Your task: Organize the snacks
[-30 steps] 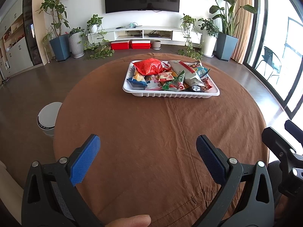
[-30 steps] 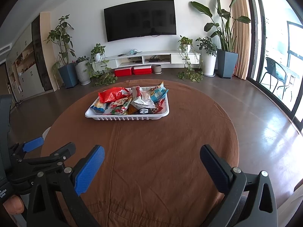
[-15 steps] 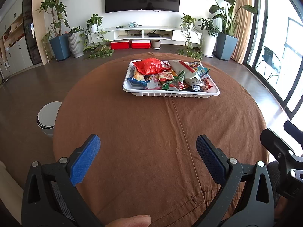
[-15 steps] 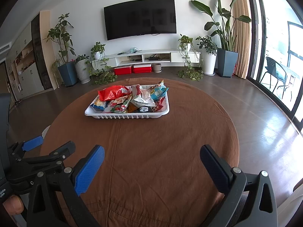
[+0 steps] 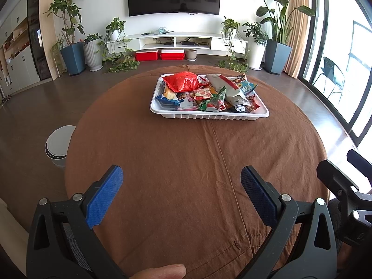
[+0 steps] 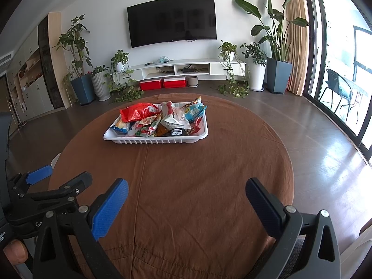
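Note:
A white ribbed tray sits on the far half of a round table with a brown cloth. It holds several snack packets, among them a red bag and a white bag. The tray also shows in the right wrist view, with the red bag at its left. My left gripper is open and empty above the table's near edge. My right gripper is open and empty beside it. Both are well short of the tray.
A white round bin stands on the floor left of the table. A TV, a low white shelf and potted plants line the far wall. Glass doors are at the right.
Both grippers have tilted slightly, so the tray sits a little lower in the right wrist view. The jaws stay open. Nothing on the table has moved.

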### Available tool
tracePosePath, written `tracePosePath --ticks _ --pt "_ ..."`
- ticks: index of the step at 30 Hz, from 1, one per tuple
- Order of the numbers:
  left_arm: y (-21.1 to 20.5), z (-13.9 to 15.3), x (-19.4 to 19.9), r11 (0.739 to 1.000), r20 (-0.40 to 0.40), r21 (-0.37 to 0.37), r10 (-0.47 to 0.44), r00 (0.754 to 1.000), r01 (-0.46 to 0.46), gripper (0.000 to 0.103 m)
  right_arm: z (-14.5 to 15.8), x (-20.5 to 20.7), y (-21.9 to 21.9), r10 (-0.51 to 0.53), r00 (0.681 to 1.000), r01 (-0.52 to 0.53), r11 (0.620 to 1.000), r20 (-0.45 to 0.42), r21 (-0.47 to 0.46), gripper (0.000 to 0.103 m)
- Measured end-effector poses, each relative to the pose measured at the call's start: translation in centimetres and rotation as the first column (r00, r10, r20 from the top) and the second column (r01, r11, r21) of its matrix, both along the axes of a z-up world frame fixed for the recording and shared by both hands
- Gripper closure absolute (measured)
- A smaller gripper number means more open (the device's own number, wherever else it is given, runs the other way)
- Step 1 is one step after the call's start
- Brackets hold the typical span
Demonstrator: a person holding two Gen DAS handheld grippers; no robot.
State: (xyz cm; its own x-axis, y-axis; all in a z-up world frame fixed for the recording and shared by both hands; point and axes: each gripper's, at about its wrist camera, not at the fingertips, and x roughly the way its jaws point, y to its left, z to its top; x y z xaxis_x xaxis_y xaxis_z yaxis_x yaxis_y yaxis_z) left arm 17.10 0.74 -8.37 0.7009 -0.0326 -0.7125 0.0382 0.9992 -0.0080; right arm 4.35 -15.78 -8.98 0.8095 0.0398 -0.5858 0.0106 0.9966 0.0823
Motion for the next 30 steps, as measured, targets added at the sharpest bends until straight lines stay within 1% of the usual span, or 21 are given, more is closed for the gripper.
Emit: tracePosePath --ticks 21,24,30 --pt "0.0 -0.1 0.0 1.000 0.001 0.006 0.006 1.000 -0.006 0.000 0.5 0.2 0.0 0.001 1.000 -0.001 1.000 -0.005 0.000 0.000" --pt "0.2 -0.2 0.0 1.000 0.003 -0.002 0.008 1.000 -0.008 0.000 0.6 0.2 0.0 0.001 1.000 -0.001 1.000 -0.007 -0.001 0.000" --pt "0.3 -0.2 -0.2 1.000 0.008 -0.003 -0.002 1.000 0.002 0.000 -0.8 -0.9 -0.3 -0.001 1.000 0.001 1.000 -0.018 0.007 0.000"
